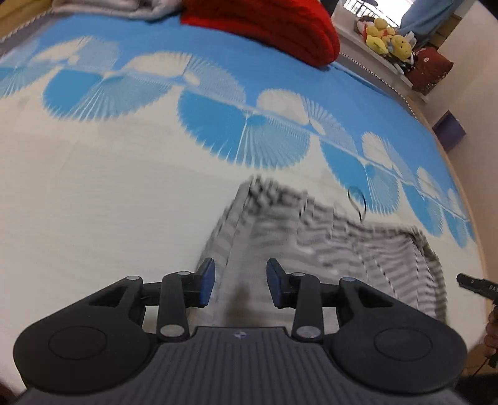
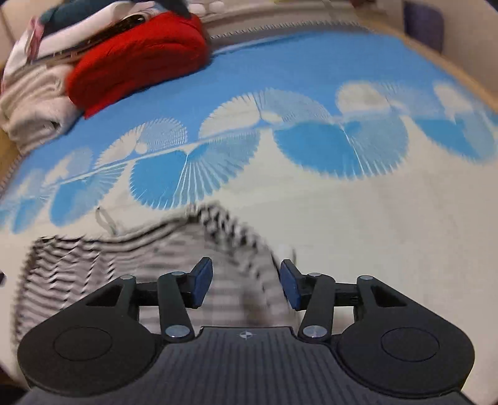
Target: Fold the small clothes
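A small grey-and-white striped garment (image 1: 326, 236) lies on a bed cover with blue and white fan shapes (image 1: 124, 174); it looks blurred. My left gripper (image 1: 240, 282) is open, its blue pads either side of the garment's left edge. The garment also shows in the right wrist view (image 2: 124, 261). My right gripper (image 2: 246, 286) is open over the garment's right part, with striped cloth between the pads. A thin dark loop (image 1: 358, 199) lies at the garment's far edge.
A red knitted piece (image 1: 274, 28) and pale folded clothes (image 2: 34, 109) sit at the far side of the bed. Yellow plush toys (image 1: 386, 39) stand on a ledge beyond. The bed's edge (image 1: 467, 193) curves along the right.
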